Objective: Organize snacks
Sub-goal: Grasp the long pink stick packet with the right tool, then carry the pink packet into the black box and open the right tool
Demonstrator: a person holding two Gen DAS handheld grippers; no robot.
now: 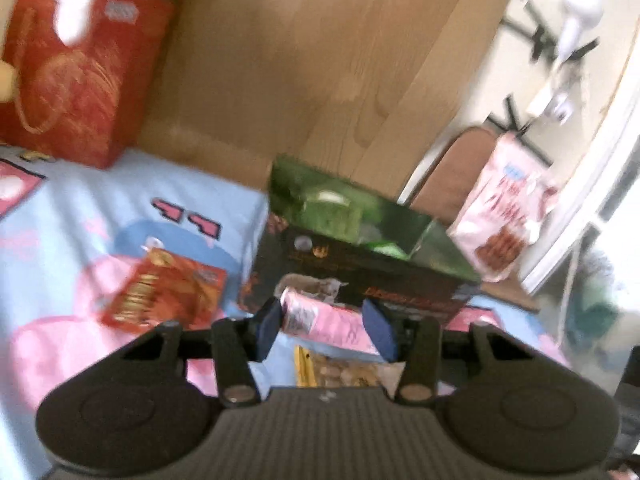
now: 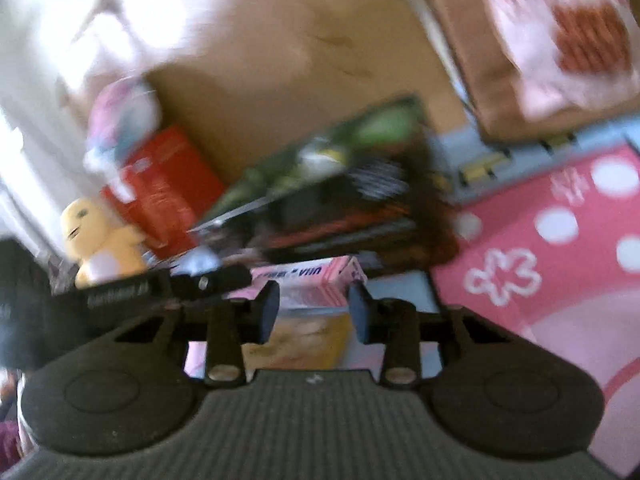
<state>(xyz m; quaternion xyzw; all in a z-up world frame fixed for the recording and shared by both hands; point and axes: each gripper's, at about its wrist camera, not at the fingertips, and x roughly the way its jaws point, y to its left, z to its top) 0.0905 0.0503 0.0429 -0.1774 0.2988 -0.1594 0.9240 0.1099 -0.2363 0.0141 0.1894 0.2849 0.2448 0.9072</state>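
Left wrist view: your left gripper (image 1: pixel 326 326) hovers over the pink packet (image 1: pixel 332 320), its blue pads (image 1: pixel 269 327) standing apart on either side; whether they touch it cannot be told. Behind the packet lies the dark box (image 1: pixel 360 276), a green box (image 1: pixel 344 208) on top. A red snack pack (image 1: pixel 168 292) lies on the sheet (image 1: pixel 100 208) to the left.

Right wrist view, blurred: your right gripper (image 2: pixel 314 312) stands with jaws apart above a yellow packet (image 2: pixel 308 336); contact cannot be told. A pink carton (image 2: pixel 312 276) lies just beyond.
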